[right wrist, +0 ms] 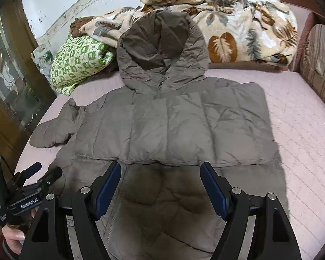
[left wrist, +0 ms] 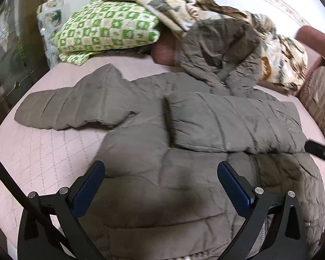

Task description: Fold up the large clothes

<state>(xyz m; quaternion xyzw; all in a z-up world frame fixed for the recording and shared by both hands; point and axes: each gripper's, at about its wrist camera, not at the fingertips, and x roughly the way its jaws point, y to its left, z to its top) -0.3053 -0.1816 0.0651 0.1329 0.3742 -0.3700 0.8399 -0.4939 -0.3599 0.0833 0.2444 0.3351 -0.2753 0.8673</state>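
Note:
A grey-brown hooded puffer jacket point(right wrist: 166, 125) lies front-up on the pink quilted bed point(right wrist: 296, 130), with its hood point(right wrist: 162, 49) toward the far blankets. One sleeve point(left wrist: 234, 121) is folded across the chest. The other sleeve point(left wrist: 71, 110) stretches out flat to the left. My left gripper point(left wrist: 161, 166) hovers open over the jacket's lower body, nothing between its fingers. My right gripper point(right wrist: 161, 165) also stands open above the lower front by the zipper. In the right wrist view the left gripper point(right wrist: 45, 169) shows at lower left, held by a hand point(right wrist: 13, 238).
A green-checked pillow point(right wrist: 78, 62) and a leaf-patterned blanket point(right wrist: 238, 30) are piled at the far end of the bed. A wooden door with glass point(right wrist: 8, 82) stands at the left. A reddish padded bed end point(right wrist: 318, 56) borders the right, with a cardboard box point(left wrist: 320, 99).

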